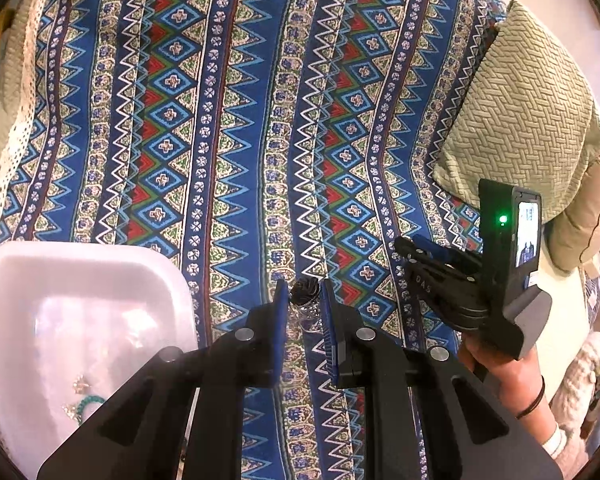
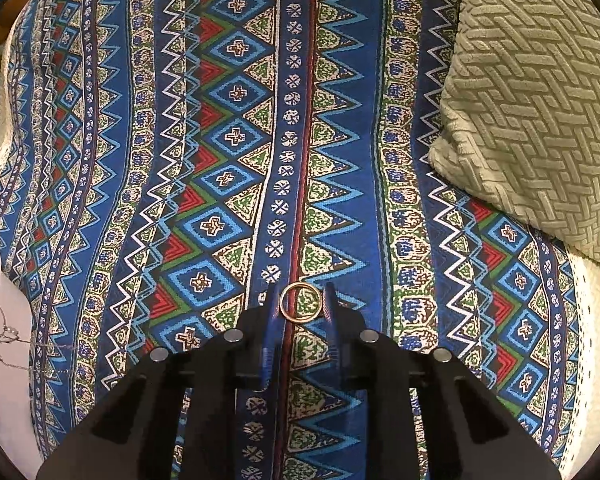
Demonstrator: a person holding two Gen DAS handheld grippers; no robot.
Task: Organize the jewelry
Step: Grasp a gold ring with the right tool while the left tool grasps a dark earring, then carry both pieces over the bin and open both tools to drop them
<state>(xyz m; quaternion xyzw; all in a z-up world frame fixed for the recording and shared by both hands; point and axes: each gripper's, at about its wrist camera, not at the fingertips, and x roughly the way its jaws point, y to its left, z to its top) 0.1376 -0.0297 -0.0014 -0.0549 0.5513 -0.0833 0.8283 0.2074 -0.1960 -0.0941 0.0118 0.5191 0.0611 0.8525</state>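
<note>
- Left gripper (image 1: 304, 304) pinches a dark tasselled chain (image 1: 305, 294).
- Right gripper (image 2: 301, 304) pinches a gold ring (image 2: 301, 303).
- Only the left view shows the tub's (image 1: 100, 264) inside.

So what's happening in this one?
A person is sorting jewelry on a patterned bedspread, a handheld gripper in each hand. The left gripper is shut on a dark tassel piece with a thin silver chain, lifted near the white tray, which already holds some jewelry including a teal bead piece. The right gripper has a gold ring pinched between its pads, down at the bedspread. A woven cushion lies to the right.
</note>
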